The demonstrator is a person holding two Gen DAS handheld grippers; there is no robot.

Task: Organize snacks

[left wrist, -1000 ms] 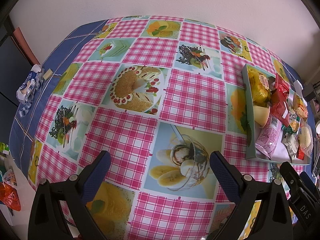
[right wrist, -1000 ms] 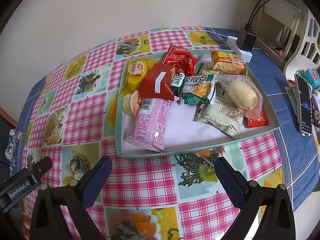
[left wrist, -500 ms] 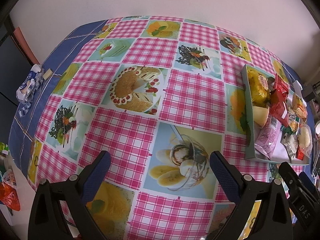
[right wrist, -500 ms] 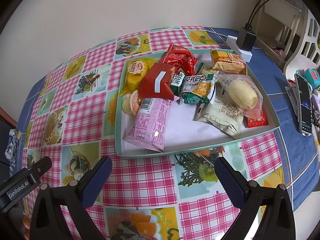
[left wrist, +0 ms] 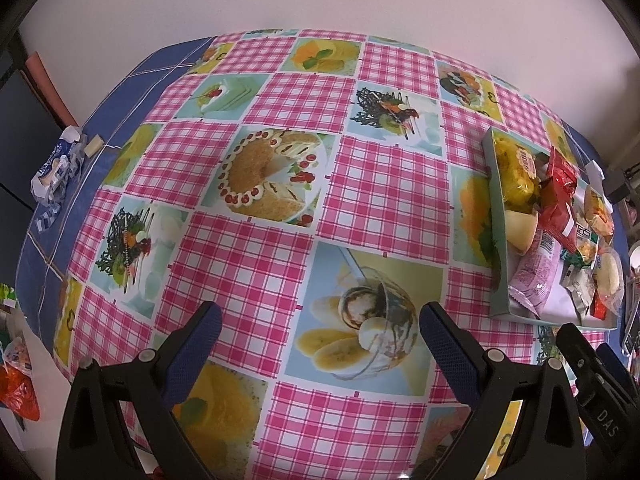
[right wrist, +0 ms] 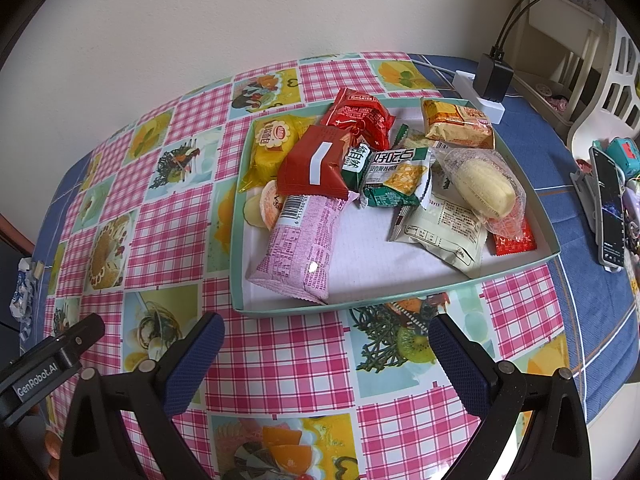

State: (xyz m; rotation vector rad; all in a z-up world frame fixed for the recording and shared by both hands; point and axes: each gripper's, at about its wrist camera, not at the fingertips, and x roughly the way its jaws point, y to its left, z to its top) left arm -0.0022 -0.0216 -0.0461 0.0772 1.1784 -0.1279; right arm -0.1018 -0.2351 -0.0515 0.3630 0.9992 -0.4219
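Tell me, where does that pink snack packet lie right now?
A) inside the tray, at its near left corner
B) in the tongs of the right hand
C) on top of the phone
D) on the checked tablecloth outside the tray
A: the pink snack packet lies flat inside the pale green tray by its near left corner, partly under a red packet, while the right tongs stand open and empty short of the tray.

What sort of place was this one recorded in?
Most likely a home dining or living room: a table with a dessert-print tablecloth, a tray of packaged snacks, and a power strip with a charger.
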